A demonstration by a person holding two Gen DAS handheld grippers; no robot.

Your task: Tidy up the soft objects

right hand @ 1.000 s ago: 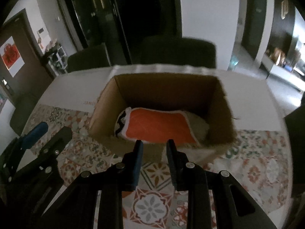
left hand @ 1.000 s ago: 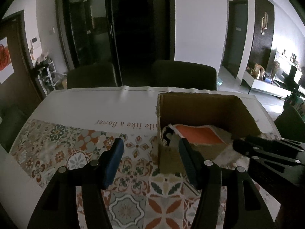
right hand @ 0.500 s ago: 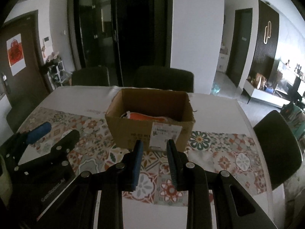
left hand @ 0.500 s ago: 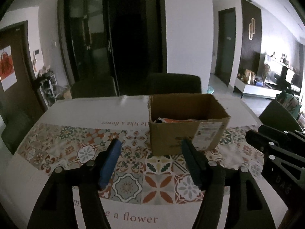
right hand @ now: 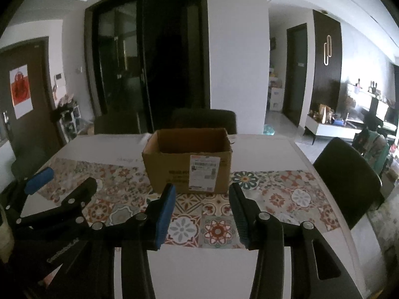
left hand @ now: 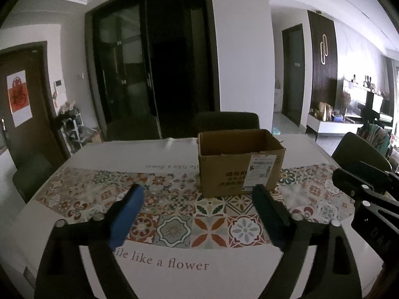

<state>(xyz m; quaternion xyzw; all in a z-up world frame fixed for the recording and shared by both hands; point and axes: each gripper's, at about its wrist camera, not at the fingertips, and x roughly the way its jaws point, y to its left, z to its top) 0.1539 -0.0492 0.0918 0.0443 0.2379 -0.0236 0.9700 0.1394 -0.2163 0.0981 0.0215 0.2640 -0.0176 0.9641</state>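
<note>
The long table, under its white cloth with a band of patterned tiles and the words "like a flower", is lying before me, with dark chairs standing round it. On the tiled band the open cardboard box is sitting upright, its white shipping label facing me. From where I am holding my tools I am seeing only the box's bare inner walls; whatever soft things are lying in it are hidden below the near rim, so I cannot tell its contents. I am holding my left gripper above the table, short of the box, its jaws opening wide with nothing between them. My right gripper is hovering beside it, jaws also opening, narrower than the left's and likewise gripping nothing.
</note>
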